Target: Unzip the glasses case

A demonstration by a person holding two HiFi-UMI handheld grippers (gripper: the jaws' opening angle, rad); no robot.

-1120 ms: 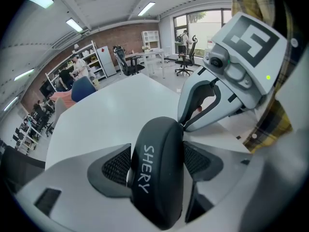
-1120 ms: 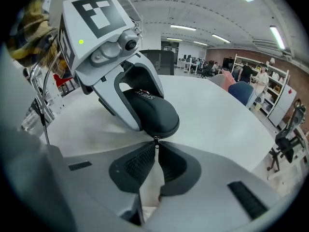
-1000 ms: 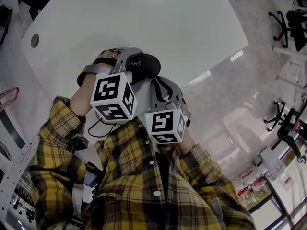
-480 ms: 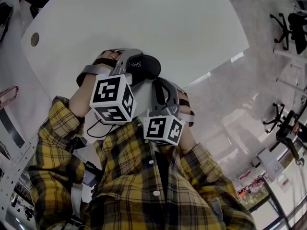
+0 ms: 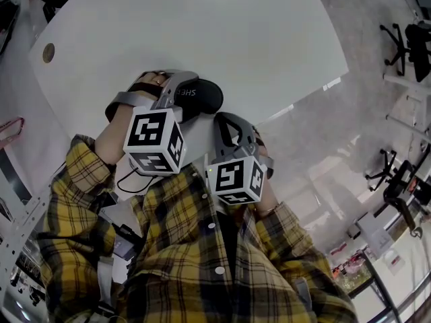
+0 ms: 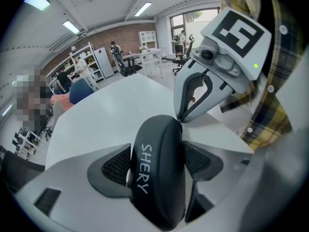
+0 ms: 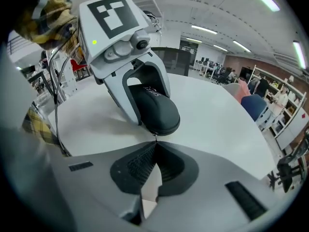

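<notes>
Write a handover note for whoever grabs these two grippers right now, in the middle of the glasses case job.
Left gripper: shut on the black oval zip-up glasses case, clamped across its width, at the near edge of the white table.
Right gripper: jaw tips together on the small metal zipper pull at the end of the case that faces it.
Done: case secured, pull pinched.
Left: the case looks shut and no gap shows along the seam, so probably the whole zip. Draw the pull round the seam while the left holds firm.
</notes>
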